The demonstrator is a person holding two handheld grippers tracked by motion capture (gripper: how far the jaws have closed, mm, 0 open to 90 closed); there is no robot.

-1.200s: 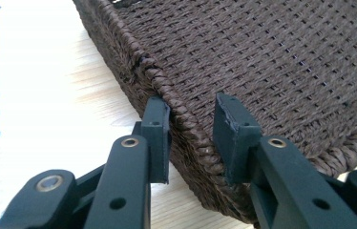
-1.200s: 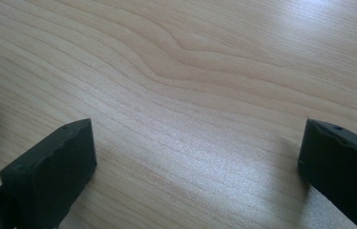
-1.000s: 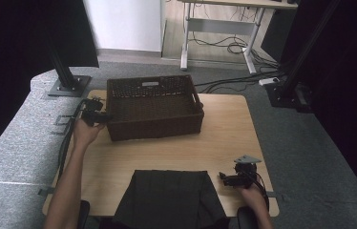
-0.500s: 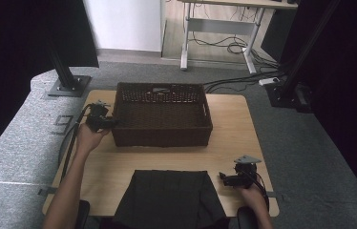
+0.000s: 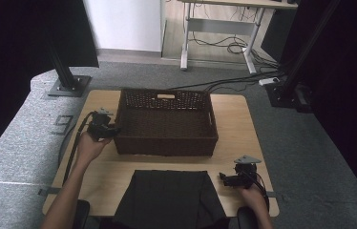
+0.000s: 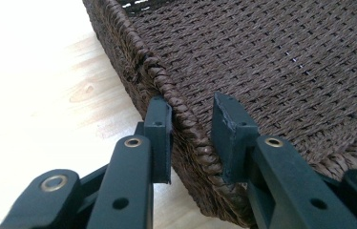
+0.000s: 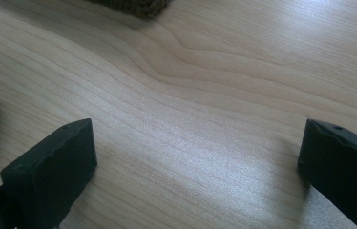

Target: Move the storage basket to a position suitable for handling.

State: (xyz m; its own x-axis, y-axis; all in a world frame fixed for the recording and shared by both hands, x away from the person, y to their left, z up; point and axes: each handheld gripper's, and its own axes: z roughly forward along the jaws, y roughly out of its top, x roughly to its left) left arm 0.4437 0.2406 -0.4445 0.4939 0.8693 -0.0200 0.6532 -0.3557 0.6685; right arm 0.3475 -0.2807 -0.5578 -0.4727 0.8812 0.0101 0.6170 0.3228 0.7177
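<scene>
my left hand-held gripper (image 6: pixel 191 138) straddles the left rim of the woven basket (image 5: pixel 167 125), jaws not fully clenched, to steer it on the table (image 5: pixel 243 138). my right hand-held gripper (image 5: pixel 229 179) rests released, jaws wide, near the black cloth (image 5: pixel 167 198).

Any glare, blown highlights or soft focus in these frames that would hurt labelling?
High view: sharp, dim, dark curtains at both sides. Left gripper view: table blown out to white at upper left, basket weave crisp, jaws straddle its rim. Right gripper view: soft sheen across the wood grain, open jaws slightly soft, basket corner at the top blurred.
</scene>
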